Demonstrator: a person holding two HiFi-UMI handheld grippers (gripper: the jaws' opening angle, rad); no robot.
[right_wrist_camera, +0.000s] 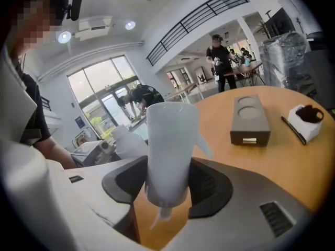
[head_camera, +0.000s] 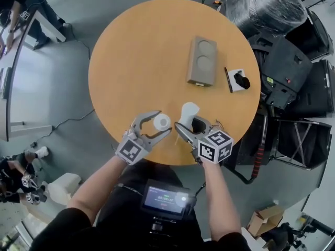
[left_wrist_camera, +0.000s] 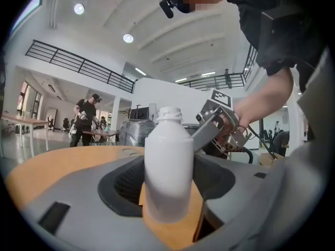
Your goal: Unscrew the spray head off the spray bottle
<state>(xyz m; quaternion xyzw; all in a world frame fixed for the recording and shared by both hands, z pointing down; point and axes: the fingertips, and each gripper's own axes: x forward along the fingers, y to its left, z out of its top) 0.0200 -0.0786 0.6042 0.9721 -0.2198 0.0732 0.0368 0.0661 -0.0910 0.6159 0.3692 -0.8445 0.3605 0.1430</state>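
A white bottle (head_camera: 161, 122) (left_wrist_camera: 168, 166) with a bare threaded neck stands upright over the round wooden table (head_camera: 136, 51) near its front edge. My left gripper (head_camera: 163, 123) (left_wrist_camera: 167, 190) is shut on the bottle's body. Just to its right, my right gripper (head_camera: 189, 122) (right_wrist_camera: 167, 184) is shut on the white spray head (head_camera: 188, 112) (right_wrist_camera: 170, 150), which is separate from the bottle. A thin dip tube hangs from the head's underside. In the right gripper view the bottle (right_wrist_camera: 128, 140) shows behind and left of the head.
A grey box with two round recesses (head_camera: 201, 60) (right_wrist_camera: 250, 120) lies on the table's far right part. Beside it are a black pen (head_camera: 228, 79) and a small white block with a black piece (head_camera: 239, 80). Black cases and a wrapped bundle (head_camera: 261, 7) crowd the right.
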